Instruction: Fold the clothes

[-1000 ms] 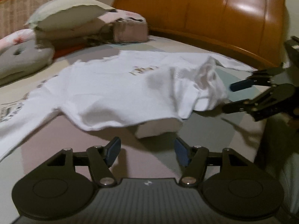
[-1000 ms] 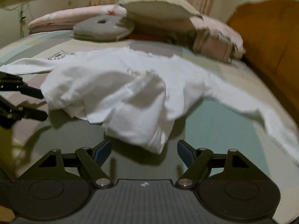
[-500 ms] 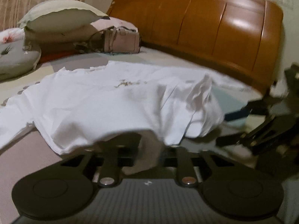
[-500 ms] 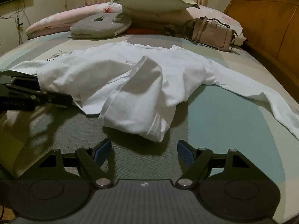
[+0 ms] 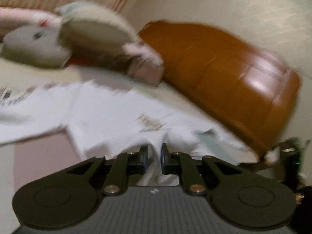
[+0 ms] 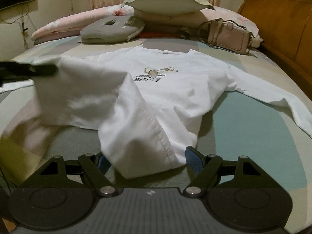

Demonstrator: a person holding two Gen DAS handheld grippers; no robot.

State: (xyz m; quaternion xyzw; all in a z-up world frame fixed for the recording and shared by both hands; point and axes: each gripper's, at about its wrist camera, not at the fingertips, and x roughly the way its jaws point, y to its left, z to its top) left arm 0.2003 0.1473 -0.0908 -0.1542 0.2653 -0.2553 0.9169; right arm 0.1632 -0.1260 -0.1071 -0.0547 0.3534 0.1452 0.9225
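White long-sleeve shirt (image 6: 175, 89) lies spread on the bed (image 6: 253, 136), print side up, hem bunched near the front. Left hand-held gripper (image 5: 154, 156) is clenched on a pinch of its fabric. Right hand-held gripper (image 6: 145, 159) is released, pads either side of the hem fold, not pressing.

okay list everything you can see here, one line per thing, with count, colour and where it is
white long-sleeved shirt: one, white, spread mid-bed, hem bunched near the cameras
pillows: several, cream and pink floral, stacked at the far end
grey round cushion: one, grey, left of the pillows
pink handbag: one, pink, right of the pillows
wooden headboard: one, orange-brown, right edge
pastel patchwork bedsheet: one, under everything
left claw: one, black, shut on the shirt's hem
right claw: one, black, open around the hem
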